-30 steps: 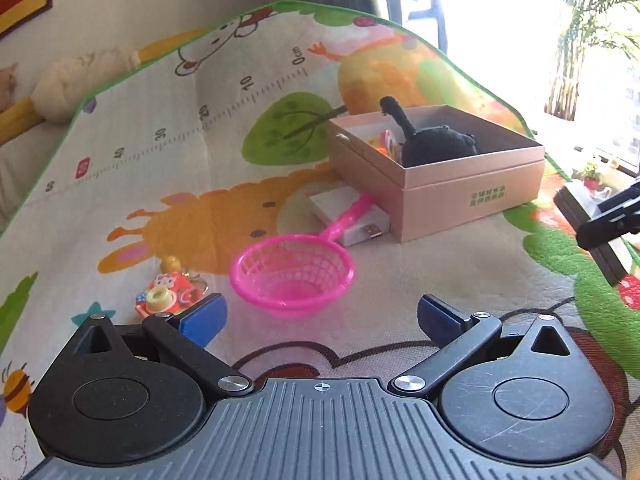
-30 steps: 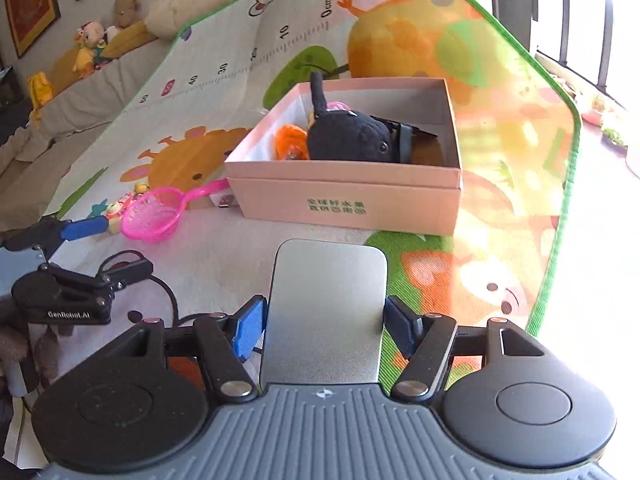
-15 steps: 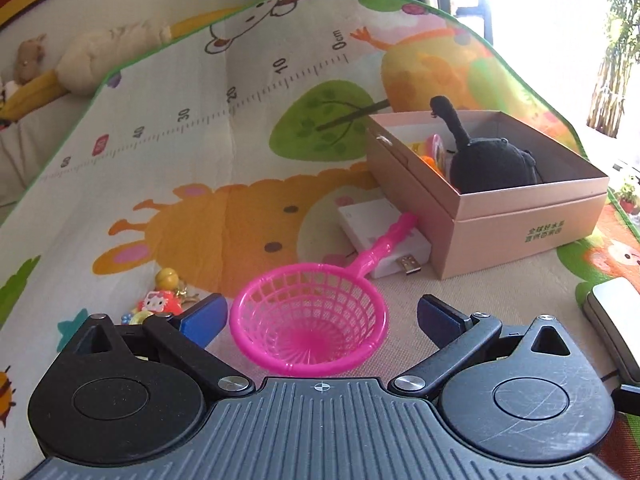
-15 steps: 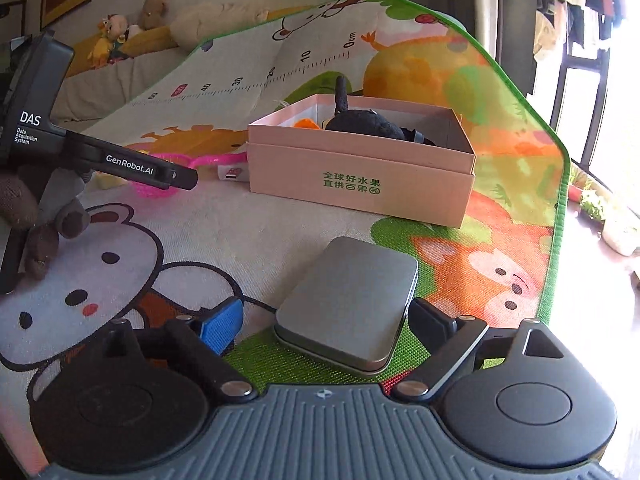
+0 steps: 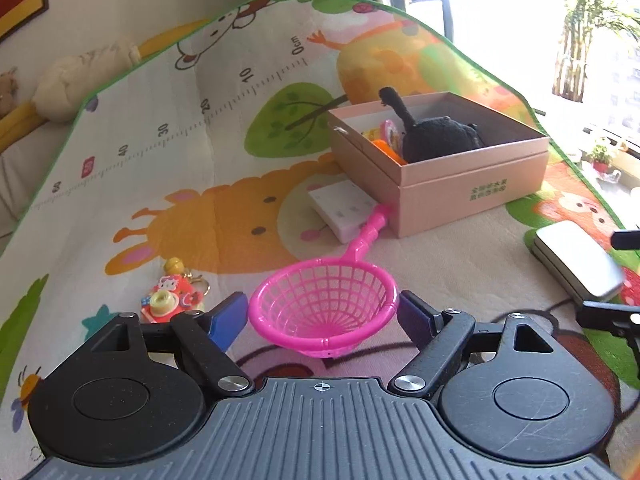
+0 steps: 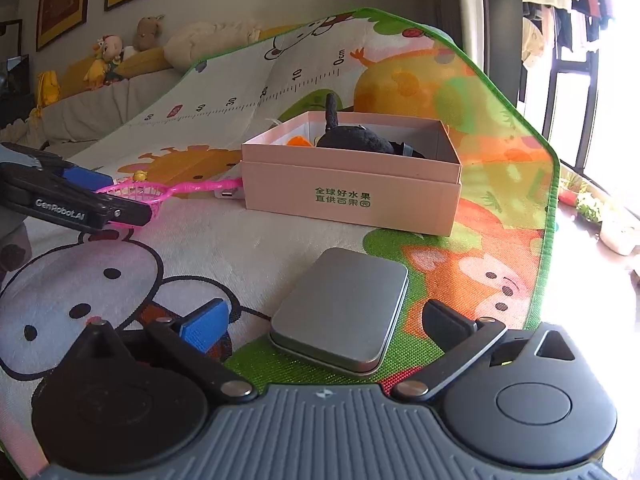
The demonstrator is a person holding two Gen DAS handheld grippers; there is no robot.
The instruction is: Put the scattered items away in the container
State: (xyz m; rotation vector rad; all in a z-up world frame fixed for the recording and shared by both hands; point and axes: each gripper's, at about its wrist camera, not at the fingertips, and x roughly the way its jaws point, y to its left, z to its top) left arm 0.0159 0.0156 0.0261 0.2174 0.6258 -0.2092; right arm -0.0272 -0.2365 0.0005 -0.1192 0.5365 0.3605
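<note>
The left tongs (image 5: 322,316) are spread, the pink sieve (image 5: 324,312) basket between the pads, untouched. They should be closed on the rim; its handle points ahead to the box (image 5: 440,184).

The right tongs (image 6: 324,320) are released, the tin (image 6: 342,312) between them, lengthwise ahead.

The pink strainer (image 5: 324,312) fills the gap between the left gripper's (image 5: 322,316) spread fingers, its handle running to the white block (image 5: 344,210) against the pink box (image 5: 468,188). A keychain toy (image 5: 174,296) lies just left of that gripper. The silver tin (image 6: 340,312) sits between the right gripper's (image 6: 324,324) parted fingers with bare mat on both sides. Open mat lies between tin and box.
</note>
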